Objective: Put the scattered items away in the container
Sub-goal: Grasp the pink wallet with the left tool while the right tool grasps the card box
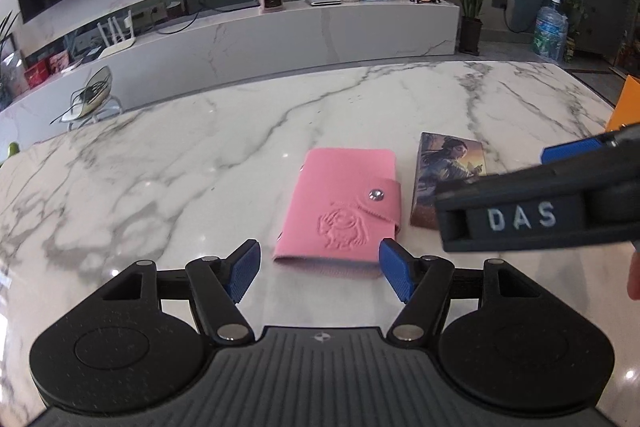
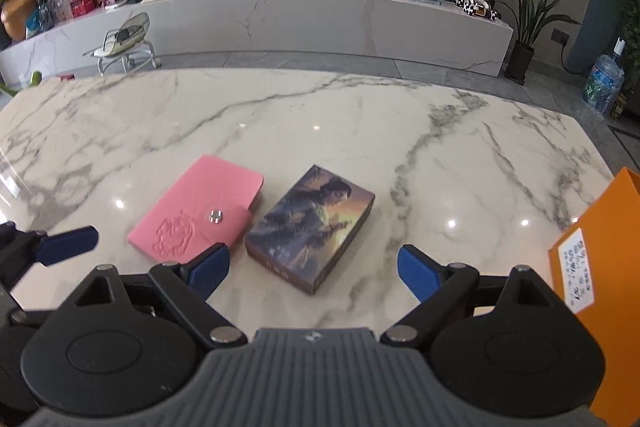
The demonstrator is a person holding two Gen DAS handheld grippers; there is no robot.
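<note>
Right wrist: one pink wallet [image 2: 196, 207], one illustrated box [image 2: 310, 227] (side by side).

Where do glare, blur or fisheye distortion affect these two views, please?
Left wrist view: the right gripper crossing at right is close and soft, hiding part of the box; the table edge bows. Right wrist view: small bright ceiling-light spots glint on the marble near the wallet; the orange container is cut by the frame; corners vignette dark.
</note>
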